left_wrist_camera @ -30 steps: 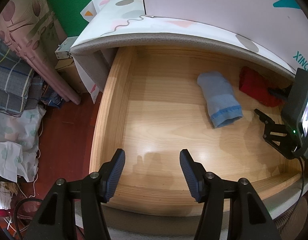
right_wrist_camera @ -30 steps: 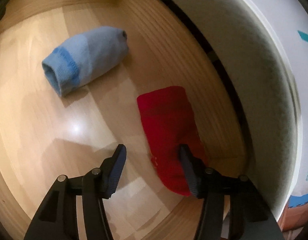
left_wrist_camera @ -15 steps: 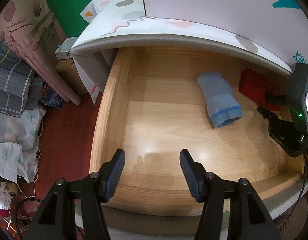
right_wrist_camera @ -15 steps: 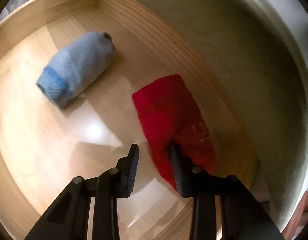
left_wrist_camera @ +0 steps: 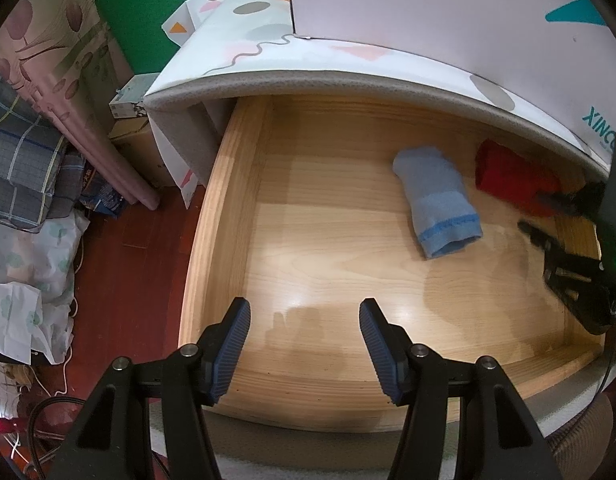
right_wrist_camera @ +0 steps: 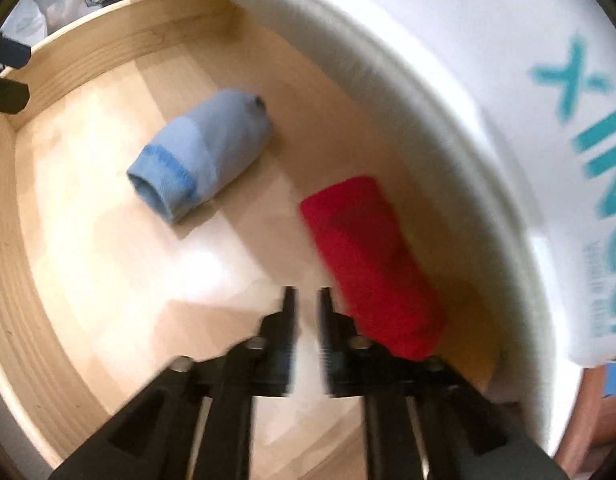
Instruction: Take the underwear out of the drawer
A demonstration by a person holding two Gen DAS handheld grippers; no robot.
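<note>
While the right gripper [right_wrist_camera: 306,300] hangs above the wooden drawer [right_wrist_camera: 68,64], its jaws stand a narrow gap apart and are opening, with nothing between them; the red underwear [right_wrist_camera: 367,264] lies just to their right on the drawer floor, close under the white foam edge [right_wrist_camera: 387,60]. Judged from this, the grasp has not taken. Spread the jaws wider than the roll, centre them across its near end, descend until both pads flank the fabric, then close. Avoid the foam edge. The blue roll [left_wrist_camera: 435,200] lies apart. The left gripper [left_wrist_camera: 304,340] hovers wide open and empty over the front rail
</note>
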